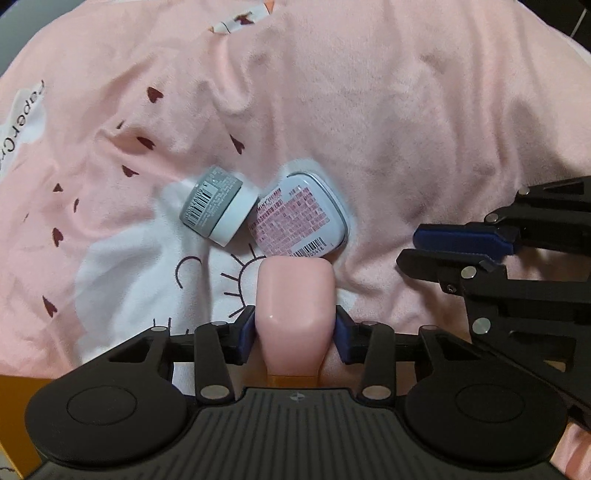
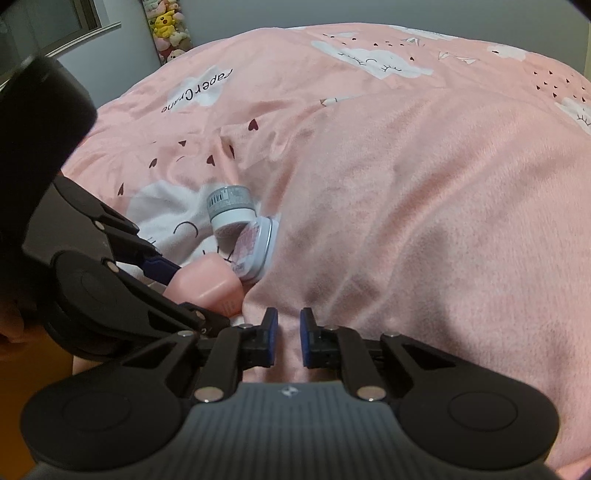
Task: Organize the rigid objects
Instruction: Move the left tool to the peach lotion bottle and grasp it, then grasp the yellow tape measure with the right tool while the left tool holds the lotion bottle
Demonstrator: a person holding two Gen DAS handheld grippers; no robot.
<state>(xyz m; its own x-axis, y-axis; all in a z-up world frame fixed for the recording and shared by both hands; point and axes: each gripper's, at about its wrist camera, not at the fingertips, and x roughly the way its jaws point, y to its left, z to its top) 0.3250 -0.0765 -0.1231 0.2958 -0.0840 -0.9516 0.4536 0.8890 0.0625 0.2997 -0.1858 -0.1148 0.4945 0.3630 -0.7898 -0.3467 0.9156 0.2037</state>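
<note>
My left gripper (image 1: 295, 332) is shut on a pink rounded plastic case (image 1: 295, 299), held low over the pink bedspread. The case's far end sits just short of a white mint tin (image 1: 301, 218), which lies label-up. A small grey jar with a white lid (image 1: 218, 205) lies on its side against the tin's left. In the right wrist view the pink case (image 2: 207, 282), tin (image 2: 258, 245) and jar (image 2: 231, 208) show at centre left. My right gripper (image 2: 289, 338) is empty, its jaws a small gap apart, just right of the left gripper.
The pink bedspread (image 2: 406, 184) with white clouds and dark hearts covers the whole bed, with folds behind the jar. A wall, a window and plush toys (image 2: 168, 29) are at the far left. An orange surface (image 1: 14, 406) shows at the lower left.
</note>
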